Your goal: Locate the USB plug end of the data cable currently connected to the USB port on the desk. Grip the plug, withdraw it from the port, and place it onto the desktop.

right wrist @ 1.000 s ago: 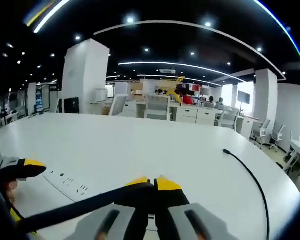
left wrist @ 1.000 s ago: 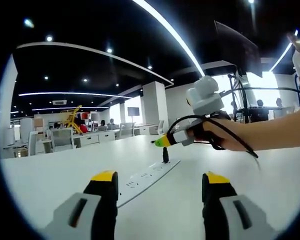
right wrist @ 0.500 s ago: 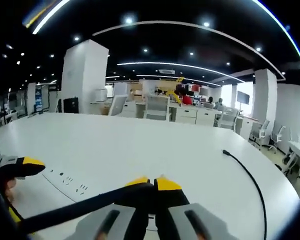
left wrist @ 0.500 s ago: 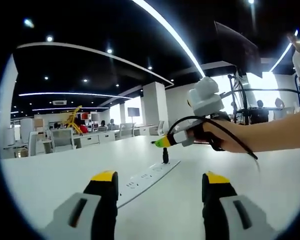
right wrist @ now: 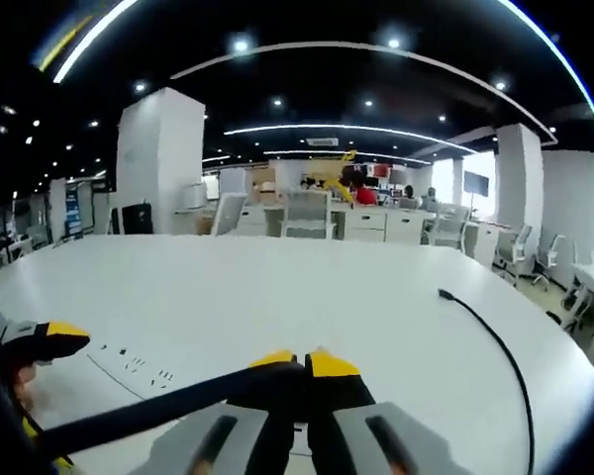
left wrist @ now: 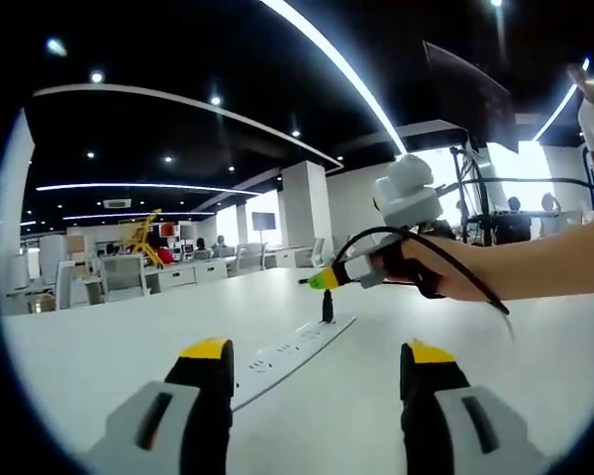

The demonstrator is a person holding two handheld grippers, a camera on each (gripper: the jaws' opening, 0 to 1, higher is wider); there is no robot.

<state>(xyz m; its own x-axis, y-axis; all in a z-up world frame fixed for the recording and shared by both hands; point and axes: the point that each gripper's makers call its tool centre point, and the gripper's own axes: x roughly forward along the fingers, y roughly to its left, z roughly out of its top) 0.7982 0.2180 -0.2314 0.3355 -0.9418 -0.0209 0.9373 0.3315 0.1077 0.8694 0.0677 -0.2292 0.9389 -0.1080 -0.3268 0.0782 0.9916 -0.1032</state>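
- I am holding my left gripper (left wrist: 317,371) low over the white tabletop (left wrist: 109,346), its jaws standing wide apart with nothing between them.
- My right gripper (right wrist: 306,364) is hovering above the socket strip (left wrist: 292,351), its yellow tips pressed together on the black data cable (right wrist: 148,411).
- The USB plug (left wrist: 328,308) is standing upright in the strip, just under that gripper's tips.
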